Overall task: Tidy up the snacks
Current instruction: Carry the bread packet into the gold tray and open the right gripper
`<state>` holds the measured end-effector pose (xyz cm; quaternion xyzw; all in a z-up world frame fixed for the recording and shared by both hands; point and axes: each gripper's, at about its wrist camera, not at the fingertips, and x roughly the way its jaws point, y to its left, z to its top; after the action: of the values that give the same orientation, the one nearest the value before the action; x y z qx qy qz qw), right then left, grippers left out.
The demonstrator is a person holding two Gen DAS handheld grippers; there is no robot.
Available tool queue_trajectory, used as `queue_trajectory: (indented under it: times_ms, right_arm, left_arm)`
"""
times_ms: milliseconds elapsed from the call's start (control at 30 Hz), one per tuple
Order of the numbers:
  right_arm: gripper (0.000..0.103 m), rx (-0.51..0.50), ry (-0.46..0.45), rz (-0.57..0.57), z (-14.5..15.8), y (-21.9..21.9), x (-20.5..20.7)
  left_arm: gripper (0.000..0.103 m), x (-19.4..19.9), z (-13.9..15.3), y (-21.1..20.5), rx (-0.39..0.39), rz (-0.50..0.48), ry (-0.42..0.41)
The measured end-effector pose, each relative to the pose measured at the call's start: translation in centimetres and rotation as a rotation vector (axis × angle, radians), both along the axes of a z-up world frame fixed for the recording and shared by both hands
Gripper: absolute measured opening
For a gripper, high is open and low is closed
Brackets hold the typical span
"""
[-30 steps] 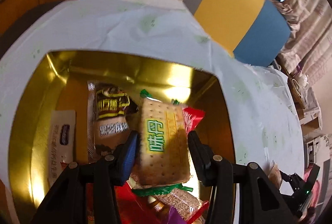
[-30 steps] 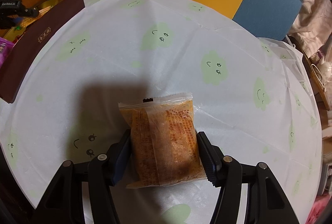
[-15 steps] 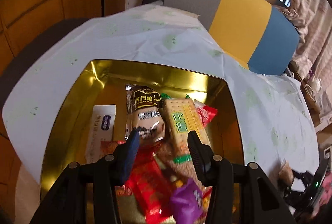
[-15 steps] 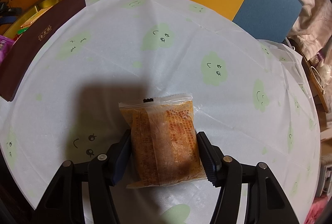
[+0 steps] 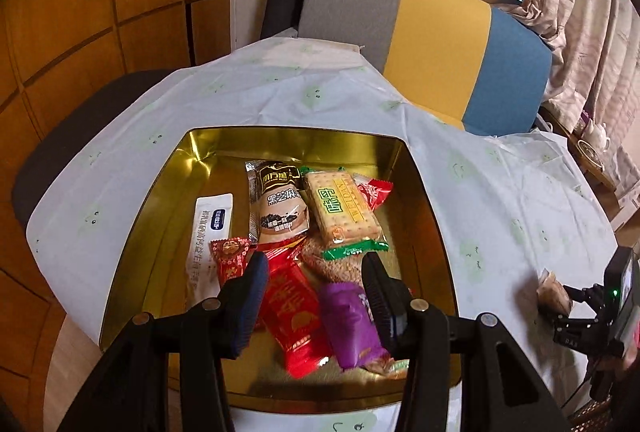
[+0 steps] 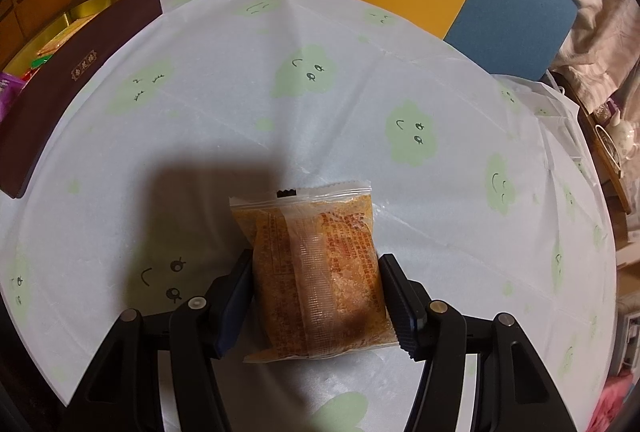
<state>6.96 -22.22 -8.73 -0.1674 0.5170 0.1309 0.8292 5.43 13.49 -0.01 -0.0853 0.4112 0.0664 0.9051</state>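
A gold tin (image 5: 280, 136) holds several wrapped snacks, among them a cracker pack with green ends (image 5: 342, 214), a brown sesame pack (image 5: 280, 208), a white sachet (image 5: 210, 232), a red pack (image 5: 294, 316) and a purple pack (image 5: 348, 320). My left gripper (image 5: 316, 272) is open and empty, raised above the tin's near side. My right gripper (image 6: 316, 268) has its jaws on both sides of a clear pack of orange-brown crisp cake (image 6: 316, 272) that rests on the tablecloth. That pack also shows far right in the left wrist view (image 5: 554, 292).
The round table wears a white cloth with green cloud faces (image 6: 412, 136). The tin's dark brown outer side (image 6: 76, 72) shows at the left of the right wrist view. A grey, yellow and blue chair back (image 5: 440, 44) stands behind the table. A teapot (image 6: 620, 136) sits at right.
My left gripper let go of the cracker pack into the tin and drew back and up. The right gripper and its pack have not moved.
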Motion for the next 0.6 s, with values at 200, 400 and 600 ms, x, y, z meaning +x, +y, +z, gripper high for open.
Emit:
queue_trajectory:
  times_ms: [200, 400, 600]
  right_arm:
    - [0.061, 0.017, 0.007, -0.014, 0.2, -0.6, 0.2]
    - [0.061, 0.051, 0.029, -0.038, -0.2, -1.2, 0.8]
    - [0.061, 0.055, 0.046, -0.079, -0.1, -1.1, 0.9]
  left_arm:
    - [0.049, -0.9, 0.0, 0.3, -0.006, 0.007, -0.003]
    - [0.049, -1.7, 0.0, 0.8, -0.005, 0.011, -0.006]
    - [0.049, -2.4, -0.3, 1.8, -0.014, 0.025, -0.006]
